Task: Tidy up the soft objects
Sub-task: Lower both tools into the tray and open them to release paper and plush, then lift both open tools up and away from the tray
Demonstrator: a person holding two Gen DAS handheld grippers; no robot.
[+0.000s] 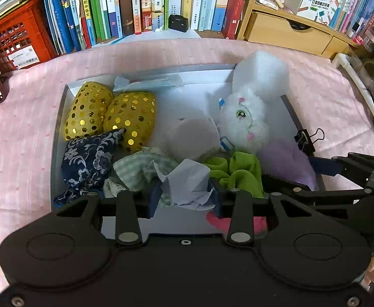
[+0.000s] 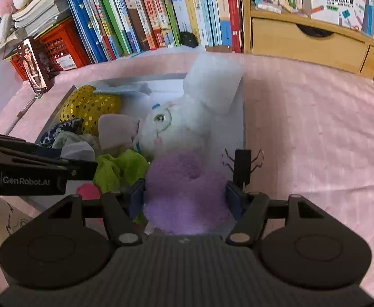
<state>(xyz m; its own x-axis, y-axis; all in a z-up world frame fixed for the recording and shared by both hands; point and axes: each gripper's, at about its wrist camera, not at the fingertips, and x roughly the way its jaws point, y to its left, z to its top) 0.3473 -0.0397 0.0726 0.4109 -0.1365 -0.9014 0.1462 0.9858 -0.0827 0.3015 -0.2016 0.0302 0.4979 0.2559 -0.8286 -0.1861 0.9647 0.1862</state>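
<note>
A shallow grey box (image 1: 59, 128) lies on a pink bedspread and is full of soft things. My left gripper (image 1: 184, 197) is shut on a crumpled pale paper wad (image 1: 187, 179) over the box's near side. Around it lie a navy floral pouch (image 1: 87, 158), a green checked cloth (image 1: 133, 168), a bright green cloth (image 1: 240, 171) and two gold sequin pouches (image 1: 110, 112). A white plush rabbit (image 2: 171, 125) lies in the middle. My right gripper (image 2: 184, 199) is shut on a fluffy purple piece (image 2: 181, 179) at the box's right side.
A black binder clip (image 2: 242, 163) sits on the box's right wall. Books (image 1: 135, 2), a red crate (image 1: 20, 35) and a wooden drawer unit (image 1: 284, 30) stand behind the bed. Pink bedspread (image 2: 314, 140) stretches to the right of the box.
</note>
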